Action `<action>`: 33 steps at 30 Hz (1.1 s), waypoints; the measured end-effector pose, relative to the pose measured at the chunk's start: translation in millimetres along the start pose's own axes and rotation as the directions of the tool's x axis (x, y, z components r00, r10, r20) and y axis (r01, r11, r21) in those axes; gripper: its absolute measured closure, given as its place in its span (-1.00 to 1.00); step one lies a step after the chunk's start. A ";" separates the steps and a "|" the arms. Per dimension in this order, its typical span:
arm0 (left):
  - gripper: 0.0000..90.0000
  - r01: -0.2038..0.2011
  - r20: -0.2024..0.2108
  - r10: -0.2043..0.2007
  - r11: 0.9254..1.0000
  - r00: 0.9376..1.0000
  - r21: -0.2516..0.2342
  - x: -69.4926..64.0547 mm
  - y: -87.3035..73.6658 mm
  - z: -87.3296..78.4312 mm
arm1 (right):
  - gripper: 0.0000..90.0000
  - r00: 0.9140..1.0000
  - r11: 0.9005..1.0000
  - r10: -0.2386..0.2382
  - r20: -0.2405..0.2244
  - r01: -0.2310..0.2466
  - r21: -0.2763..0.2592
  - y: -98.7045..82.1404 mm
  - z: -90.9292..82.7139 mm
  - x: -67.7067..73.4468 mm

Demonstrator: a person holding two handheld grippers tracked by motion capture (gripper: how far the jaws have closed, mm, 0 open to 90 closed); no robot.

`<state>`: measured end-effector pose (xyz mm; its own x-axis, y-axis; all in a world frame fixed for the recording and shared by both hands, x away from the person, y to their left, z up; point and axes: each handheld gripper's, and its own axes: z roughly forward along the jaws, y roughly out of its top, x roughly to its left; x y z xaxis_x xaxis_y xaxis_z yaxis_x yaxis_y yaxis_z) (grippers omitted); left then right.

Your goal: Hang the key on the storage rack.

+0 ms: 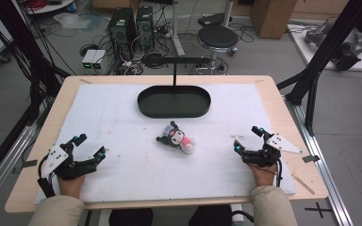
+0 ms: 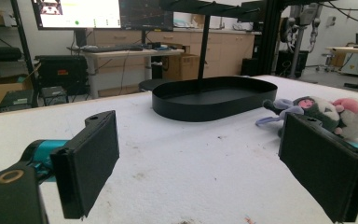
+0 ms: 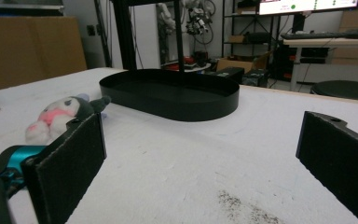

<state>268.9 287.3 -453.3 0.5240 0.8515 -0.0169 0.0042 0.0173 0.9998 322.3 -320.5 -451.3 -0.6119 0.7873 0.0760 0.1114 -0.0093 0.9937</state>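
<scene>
small black-and-pink plush toy (image 1: 176,139) untouched on bench | black oval metal tray (image 1: 174,101) empty | left tongs (image 1: 89,146) wide | right tongs (image 1: 246,138) wide | grasp pending

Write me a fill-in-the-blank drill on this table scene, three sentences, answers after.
1. The plush toy lies on the white mat just in front of the black oval ____.
2. The left gripper and the right gripper both rest with their jaws ____.
3. From the tray rises a thin black ____.

Missing words: tray; open; post
</scene>
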 end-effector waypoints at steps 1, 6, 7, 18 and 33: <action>-0.72 0.001 0.002 -0.001 1.000 1.000 0.002 0.3 0.1 -0.1 | -0.99 1.000 1.000 0.005 0.001 -0.005 -0.006 0.0 0.1 -1.1; -0.72 0.004 0.002 -0.004 1.000 1.000 0.001 0.3 0.0 -0.1 | -0.99 1.000 0.999 0.017 -0.005 -0.017 0.036 2.2 3.1 -0.8; -0.72 0.004 0.001 -0.004 1.000 1.000 -0.001 0.5 0.1 -0.1 | -0.99 1.000 0.999 0.012 -0.007 -0.011 0.048 3.6 4.4 -0.9; -0.72 0.003 0.004 -0.003 1.000 1.000 -0.003 0.7 0.0 -0.2 | -0.99 0.995 0.989 -0.045 -0.088 0.056 0.137 57.5 24.4 18.1; -0.72 0.006 0.004 -0.006 1.000 1.000 -0.003 0.8 0.0 -0.3 | -0.99 0.959 0.908 -0.108 -0.260 0.202 0.367 110.6 84.1 58.5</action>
<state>269.1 288.1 -453.4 0.5270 0.8496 -0.0231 0.0047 0.0243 0.9997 364.7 -223.6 -343.9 -0.8031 0.5957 -0.0130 0.2652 0.3769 0.8875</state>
